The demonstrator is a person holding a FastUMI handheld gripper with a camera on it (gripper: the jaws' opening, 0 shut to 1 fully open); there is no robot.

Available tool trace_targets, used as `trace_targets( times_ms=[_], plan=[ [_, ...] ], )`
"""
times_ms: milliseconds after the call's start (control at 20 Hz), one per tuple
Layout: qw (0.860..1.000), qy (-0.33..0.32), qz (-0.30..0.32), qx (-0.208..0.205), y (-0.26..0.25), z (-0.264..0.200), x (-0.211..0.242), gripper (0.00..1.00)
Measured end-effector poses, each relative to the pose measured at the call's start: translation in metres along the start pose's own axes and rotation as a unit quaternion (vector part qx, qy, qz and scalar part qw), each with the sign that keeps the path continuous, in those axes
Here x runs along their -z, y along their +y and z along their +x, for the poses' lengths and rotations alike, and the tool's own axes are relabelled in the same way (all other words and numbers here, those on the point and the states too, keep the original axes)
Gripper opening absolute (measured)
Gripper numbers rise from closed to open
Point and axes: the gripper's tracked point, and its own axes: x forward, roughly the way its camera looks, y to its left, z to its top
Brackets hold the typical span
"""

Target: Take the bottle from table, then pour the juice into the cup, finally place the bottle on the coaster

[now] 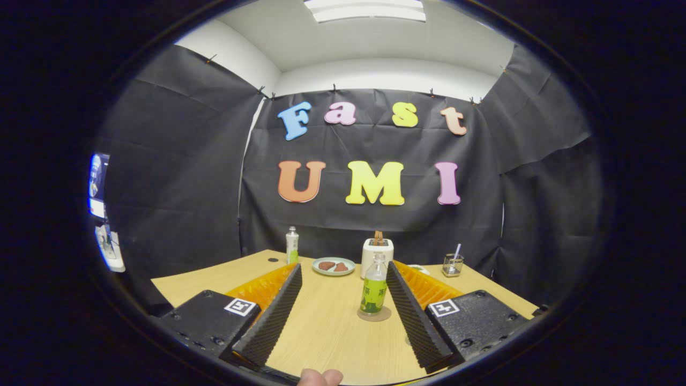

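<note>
The gripper (343, 279) is spread wide and holds nothing; its two fingers flank a bare strip of table (327, 332). The bottle (373, 287) stands upright between them, nearer the right finger and apart from both. It rests on a round coaster (374, 314), centred well enough that the disc's rim shows around its base. That placement matches the task's last step, so the job looks finished, with the open fingers suited to a release that leaves the bottle standing. I cannot pick out the cup. Beyond the fingertips sit a plate (333, 266) with two brown pieces, a toaster (377, 253) straight behind the bottle, a second bottle (292, 245) off to the left, and a small wire holder (453, 264) to the right. A fingertip (320, 377) shows at the gripper's near end, where the person grips the tool.
</note>
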Motion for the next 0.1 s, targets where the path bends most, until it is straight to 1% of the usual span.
trace_targets(
  times_ms=[100],
  plan=[
    [1.000, 0.001, 0.001, 0.004, -0.0030, 0.0011, 0.0008, 1.00]
  ],
)
